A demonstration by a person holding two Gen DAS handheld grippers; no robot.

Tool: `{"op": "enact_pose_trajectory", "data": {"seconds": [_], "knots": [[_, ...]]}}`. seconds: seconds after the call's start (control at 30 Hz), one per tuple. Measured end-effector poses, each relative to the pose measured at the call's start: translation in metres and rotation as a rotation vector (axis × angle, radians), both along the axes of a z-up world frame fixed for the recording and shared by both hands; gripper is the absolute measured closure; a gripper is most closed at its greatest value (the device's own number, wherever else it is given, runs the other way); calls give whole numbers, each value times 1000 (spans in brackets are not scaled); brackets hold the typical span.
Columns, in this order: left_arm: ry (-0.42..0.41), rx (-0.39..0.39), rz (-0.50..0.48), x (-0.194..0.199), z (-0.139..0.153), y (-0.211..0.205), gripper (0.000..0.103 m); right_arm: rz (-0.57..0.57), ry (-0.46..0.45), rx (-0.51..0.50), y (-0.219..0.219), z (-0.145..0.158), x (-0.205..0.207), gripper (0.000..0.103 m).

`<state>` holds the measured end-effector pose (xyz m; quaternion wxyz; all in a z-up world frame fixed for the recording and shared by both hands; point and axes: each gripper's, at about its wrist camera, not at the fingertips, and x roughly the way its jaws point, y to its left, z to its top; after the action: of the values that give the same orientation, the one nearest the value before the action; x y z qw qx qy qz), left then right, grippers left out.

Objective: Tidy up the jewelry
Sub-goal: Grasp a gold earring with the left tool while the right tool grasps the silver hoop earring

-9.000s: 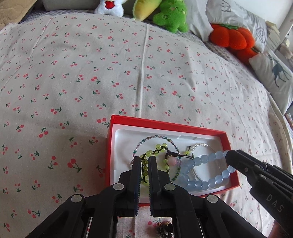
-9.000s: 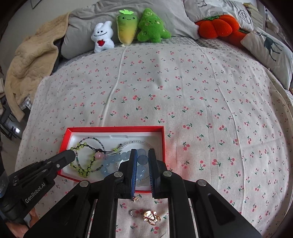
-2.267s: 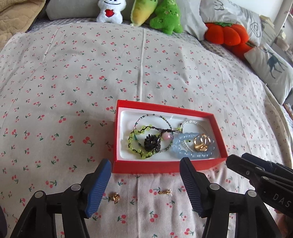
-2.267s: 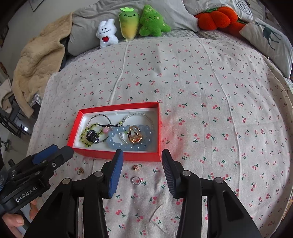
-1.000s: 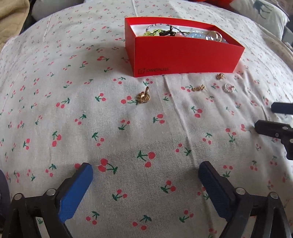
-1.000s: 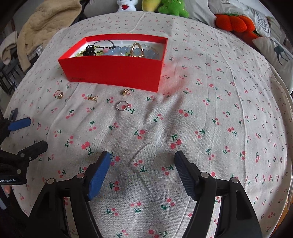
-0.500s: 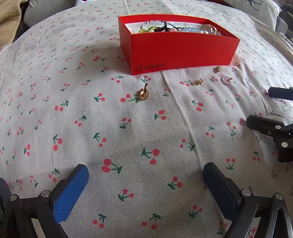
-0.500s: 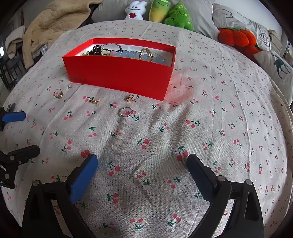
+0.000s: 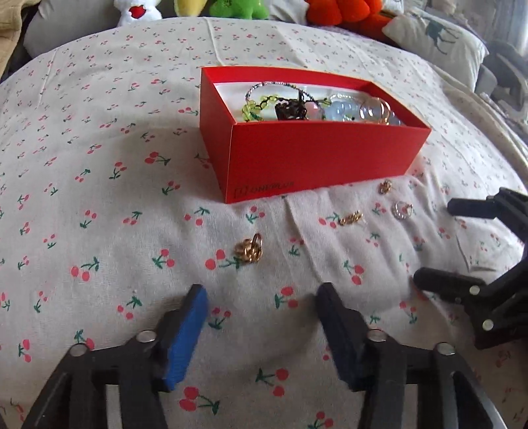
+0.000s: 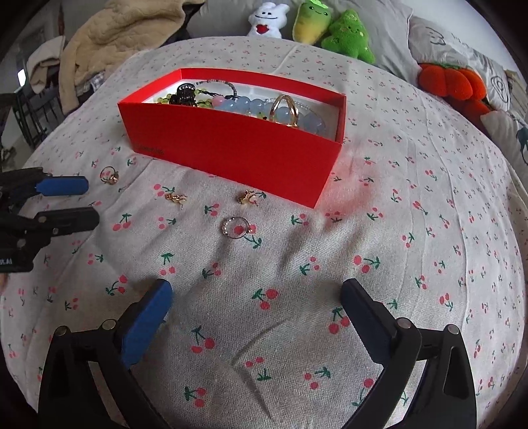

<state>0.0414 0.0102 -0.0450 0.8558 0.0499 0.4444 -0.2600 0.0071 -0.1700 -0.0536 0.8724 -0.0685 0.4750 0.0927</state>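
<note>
A red box (image 9: 316, 158) holding bracelets, a black clip and a gold ring stands on the cherry-print bed cover; it also shows in the right wrist view (image 10: 231, 145). In front of it lie a gold ring (image 9: 249, 249), a gold chain earring (image 9: 351, 218), a small gold earring (image 9: 385, 186) and a silver hoop (image 9: 403, 209). My left gripper (image 9: 262, 297) is open and empty, low over the cover just short of the gold ring. My right gripper (image 10: 255, 297) is open and empty, short of the silver hoop (image 10: 235, 227).
Plush toys (image 10: 330, 29), an orange plush pumpkin (image 10: 452, 82) and pillows (image 9: 435, 36) line the far side of the bed. A beige blanket (image 10: 109, 33) is heaped at the far left. The cover slopes down at its edges.
Both grippers have moved forward toward the loose jewelry and the box. The left jaws have narrowed but stay open around the line to the gold ring.
</note>
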Motion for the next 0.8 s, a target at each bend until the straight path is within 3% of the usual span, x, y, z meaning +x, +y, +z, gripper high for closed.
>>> {"op": "enact_pose_trajectory", "data": {"seconds": [0.13,0.4,0.57,0.8], "knots": [[9,-18,-9,8,-1,-4,67,29,-10,24,4,1,2,12],[-1,-12,2,15,-2,-10,74,67,-24,51,11,3,9,29],[7,-6,35,21,-2,-8,93,69,-32,57,14,3,14,41],[15,9,53,23,-1,-8,98,64,-38,62,12,4,16,61]]}}
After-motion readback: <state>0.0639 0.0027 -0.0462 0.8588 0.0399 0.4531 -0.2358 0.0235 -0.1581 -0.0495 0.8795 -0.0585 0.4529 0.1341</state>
